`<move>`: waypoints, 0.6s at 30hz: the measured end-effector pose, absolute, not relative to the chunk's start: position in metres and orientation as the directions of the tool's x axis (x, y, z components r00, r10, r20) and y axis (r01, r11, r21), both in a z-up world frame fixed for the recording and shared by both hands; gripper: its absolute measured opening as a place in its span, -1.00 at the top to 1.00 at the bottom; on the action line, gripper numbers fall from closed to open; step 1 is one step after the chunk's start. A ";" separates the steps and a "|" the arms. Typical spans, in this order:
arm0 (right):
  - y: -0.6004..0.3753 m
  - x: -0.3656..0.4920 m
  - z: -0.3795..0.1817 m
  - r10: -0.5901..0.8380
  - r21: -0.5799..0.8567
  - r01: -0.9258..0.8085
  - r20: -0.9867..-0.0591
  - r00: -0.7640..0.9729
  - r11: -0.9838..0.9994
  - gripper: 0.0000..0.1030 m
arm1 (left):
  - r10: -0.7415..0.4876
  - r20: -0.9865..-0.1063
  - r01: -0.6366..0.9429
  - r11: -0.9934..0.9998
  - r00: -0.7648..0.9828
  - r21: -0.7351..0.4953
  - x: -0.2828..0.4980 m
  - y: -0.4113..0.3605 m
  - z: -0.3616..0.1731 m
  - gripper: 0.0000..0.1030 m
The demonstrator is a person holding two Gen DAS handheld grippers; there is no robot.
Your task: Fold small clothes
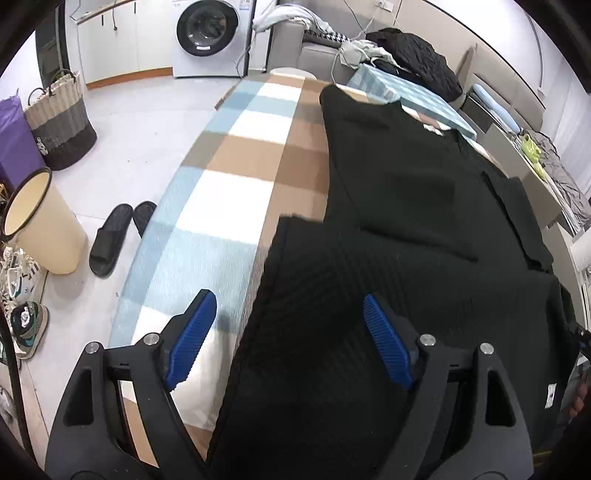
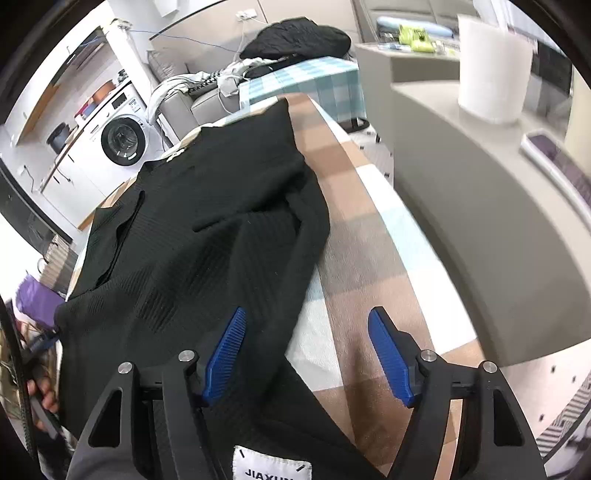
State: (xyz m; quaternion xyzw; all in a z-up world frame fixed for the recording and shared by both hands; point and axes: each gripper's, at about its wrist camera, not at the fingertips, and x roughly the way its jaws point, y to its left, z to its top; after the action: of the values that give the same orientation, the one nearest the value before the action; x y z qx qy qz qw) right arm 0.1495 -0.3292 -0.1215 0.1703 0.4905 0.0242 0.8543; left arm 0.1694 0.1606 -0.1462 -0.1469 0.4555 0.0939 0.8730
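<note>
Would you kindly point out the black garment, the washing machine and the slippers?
black garment (image 1: 406,206): left wrist view, ribbed body.
washing machine (image 1: 207,27): left wrist view, door.
slippers (image 1: 110,240): left wrist view, nearer slipper's strap.

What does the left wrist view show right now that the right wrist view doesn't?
Only the left wrist view shows the black slippers, the cream bin and the woven basket on the floor. Only the right wrist view shows the white paper roll on the grey counter. Both show the black garment spread on the checked cloth, the washing machine, and an open gripper.
</note>
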 end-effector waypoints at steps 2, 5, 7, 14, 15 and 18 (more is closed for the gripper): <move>-0.329 0.150 -0.125 0.285 0.381 0.085 -0.804 0.522 0.921 -0.08 | 0.016 -0.818 -0.286 0.940 0.576 -0.183 0.166 0.160 -0.148 -0.33; -0.319 0.153 -0.126 0.369 0.432 0.005 -0.777 0.510 0.902 0.70 | -0.005 -0.816 -0.274 0.941 0.578 -0.200 0.160 0.159 -0.149 0.14; -0.314 0.155 -0.121 0.385 0.424 -0.051 -0.759 0.524 0.904 0.85 | -0.009 -0.816 -0.273 0.940 0.578 -0.204 0.156 0.159 -0.148 0.45; -0.366 0.167 -0.126 0.276 0.430 0.144 -0.766 0.580 0.891 0.57 | -0.002 -0.825 -0.286 0.937 0.565 -0.198 0.135 0.158 -0.144 0.57; -0.367 0.166 -0.127 0.284 0.432 0.141 -0.772 0.569 0.891 0.32 | 0.014 -0.834 -0.296 0.938 0.551 -0.179 0.135 0.158 -0.145 0.37; -0.367 0.153 -0.126 0.335 0.461 0.084 -0.747 0.575 0.883 0.07 | 0.039 -0.842 -0.314 0.936 0.538 -0.157 0.134 0.161 -0.147 -0.01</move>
State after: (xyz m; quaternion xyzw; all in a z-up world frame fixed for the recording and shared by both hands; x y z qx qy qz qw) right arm 0.1528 -0.3666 -0.1263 0.2300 0.4552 0.0734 0.8570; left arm 0.1343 0.1611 -0.1468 -0.1463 0.4695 0.1019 0.8647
